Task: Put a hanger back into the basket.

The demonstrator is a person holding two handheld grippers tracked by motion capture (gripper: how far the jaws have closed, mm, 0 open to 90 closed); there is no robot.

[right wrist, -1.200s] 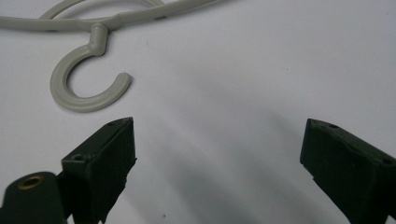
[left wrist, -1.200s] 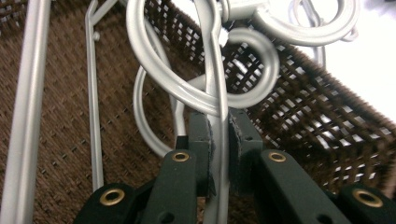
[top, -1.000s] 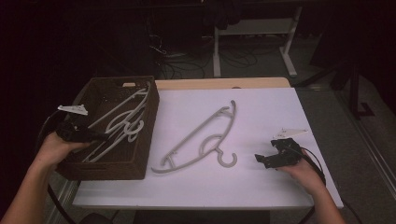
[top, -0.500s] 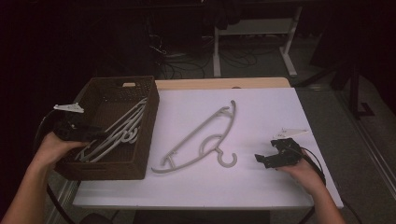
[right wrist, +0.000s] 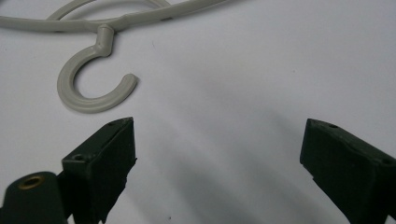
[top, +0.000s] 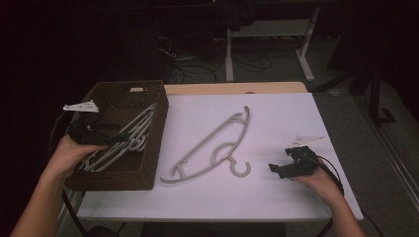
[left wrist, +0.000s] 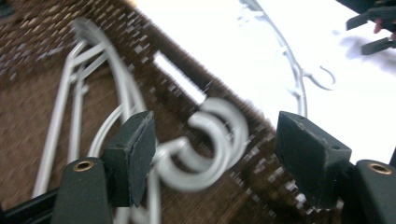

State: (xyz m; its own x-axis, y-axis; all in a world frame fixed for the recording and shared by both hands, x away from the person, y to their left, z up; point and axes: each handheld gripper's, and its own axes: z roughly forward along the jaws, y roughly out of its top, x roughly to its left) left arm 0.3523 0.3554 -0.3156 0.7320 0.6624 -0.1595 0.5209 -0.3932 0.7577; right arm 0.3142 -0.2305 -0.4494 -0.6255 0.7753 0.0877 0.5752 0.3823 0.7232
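Wicker walls of the brown basket (top: 153, 148) sit right under our left gripper (top: 109, 134), and below its jaws lie the pale grey hangers (top: 131, 140) we are stacking there. Its jaws have just been opening; in the left gripper view the pads stand apart with the blurred hooks (left wrist: 210, 144) of the hangers lying between and beneath them, untouched as far as we can tell. So the bundle rests in the basket, released.

Ahead of our right gripper (top: 286, 165), whose jaws are also wide apart with nothing between them, the remaining hanger (top: 212, 148) lies flat on the white tabletop (top: 276, 197). Its hook (right wrist: 91, 84) curls just beyond and to the left of the near pad.

What could go wrong from here, in our judgement:
- Lifting the left gripper away while a pad is still level with the hooks could snag one and drag the stack up over the basket rim.
- Closing the right jaws on the rounded hook (a smooth, curved thing) may let it squirt sideways or pivot.
- Gripping so far from the hanger's middle would leave the long body swinging, and it could catch the basket wall on the way over.
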